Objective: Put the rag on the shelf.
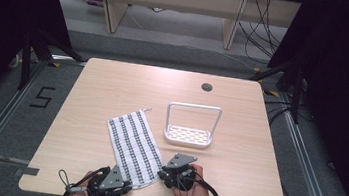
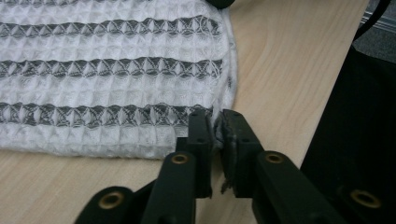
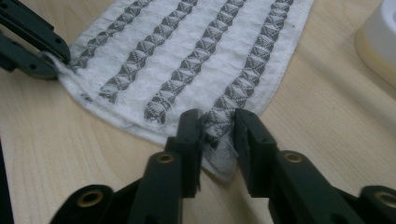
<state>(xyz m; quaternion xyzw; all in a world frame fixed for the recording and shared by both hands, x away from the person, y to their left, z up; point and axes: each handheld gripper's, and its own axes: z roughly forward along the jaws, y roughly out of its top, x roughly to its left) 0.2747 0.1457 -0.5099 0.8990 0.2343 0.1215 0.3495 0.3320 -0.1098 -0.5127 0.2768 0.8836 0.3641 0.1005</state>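
Observation:
A white waffle-weave towel (image 1: 133, 142) with dark stripes lies flat near the table's front edge, running from the middle toward me. My left gripper (image 1: 114, 184) is shut on its near left corner (image 2: 215, 125). My right gripper (image 1: 173, 171) pinches the near right corner (image 3: 218, 140), with cloth bunched between its jaws. In the right gripper view the left gripper's jaws (image 3: 32, 44) hold the other corner at the upper left. The towel (image 2: 112, 79) spreads away from the left jaws.
A white plastic rack (image 1: 192, 126) with a tall handle stands just right of the towel's far end; its base (image 3: 380, 39) shows at the right gripper view's edge. A round grommet hole (image 1: 207, 87) sits near the table's back edge.

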